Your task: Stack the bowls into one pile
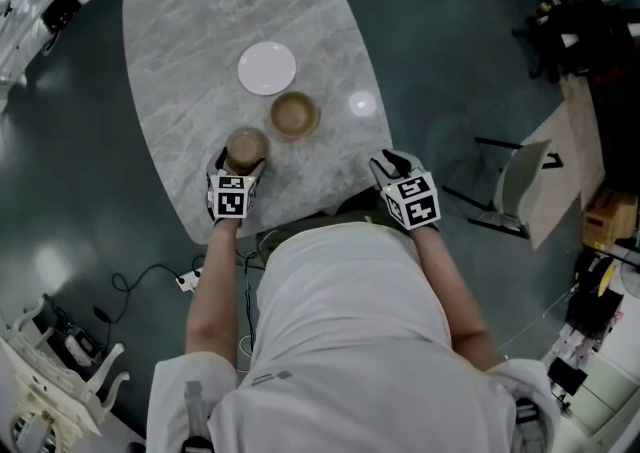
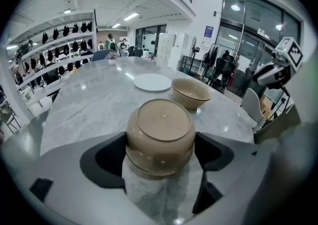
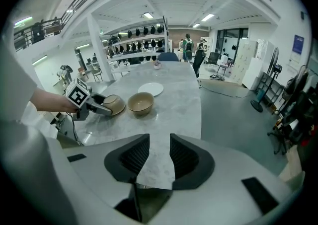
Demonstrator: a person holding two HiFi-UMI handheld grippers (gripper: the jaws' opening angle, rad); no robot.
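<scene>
Upside-down brown bowl (image 2: 159, 119) between jaws of the wide-open left gripper (image 2: 160, 144); right gripper (image 3: 159, 142) empty, ajar.

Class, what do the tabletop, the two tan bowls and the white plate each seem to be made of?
Tabletop: grey veined stone or stone-look, polished, mirroring lamps. Nearer bowl and upright bowl: smooth tan sheen, glazed ceramic or plastic. White plate: probably glazed ceramic, unclear.

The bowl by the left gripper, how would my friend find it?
Look at the near edge of the marble table. Between the jaws of the left gripper sits a tan bowl. Its flat bottom shows, unlike the open bowl beside it.
</scene>
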